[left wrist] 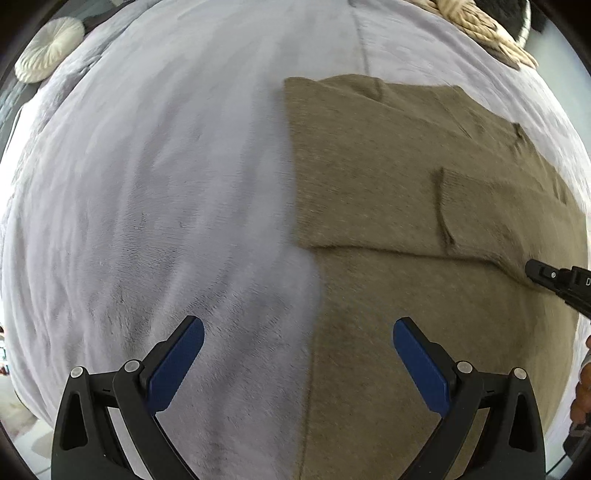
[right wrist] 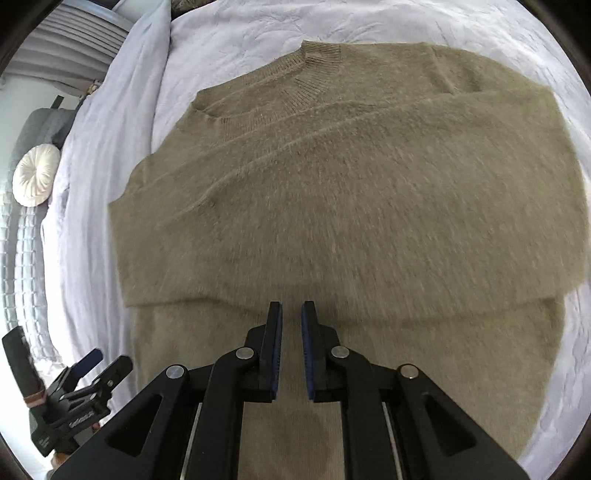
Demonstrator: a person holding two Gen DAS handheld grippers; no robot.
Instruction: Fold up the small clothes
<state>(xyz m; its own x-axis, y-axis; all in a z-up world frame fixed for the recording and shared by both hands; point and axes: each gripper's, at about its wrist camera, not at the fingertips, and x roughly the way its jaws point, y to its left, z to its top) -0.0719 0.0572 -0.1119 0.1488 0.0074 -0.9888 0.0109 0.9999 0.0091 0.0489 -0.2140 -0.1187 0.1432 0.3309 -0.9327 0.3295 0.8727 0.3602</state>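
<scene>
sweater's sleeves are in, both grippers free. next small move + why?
Probably bring the left gripper right onto the sweater hem. It is open, hovering over the sweater's left edge and the blanket. The right gripper, nearly shut and holding nothing, already sits above the lower body, which still lies unfolded.

A bed (right wrist: 229,26) under a pale blanket (left wrist: 166,184) carries an olive sweater (right wrist: 351,206), spread ahead of the right jaws.

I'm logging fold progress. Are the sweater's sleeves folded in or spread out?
Folded in: both sleeves lie across the olive sweater body, their lower edges stepping over the hem part.
</scene>
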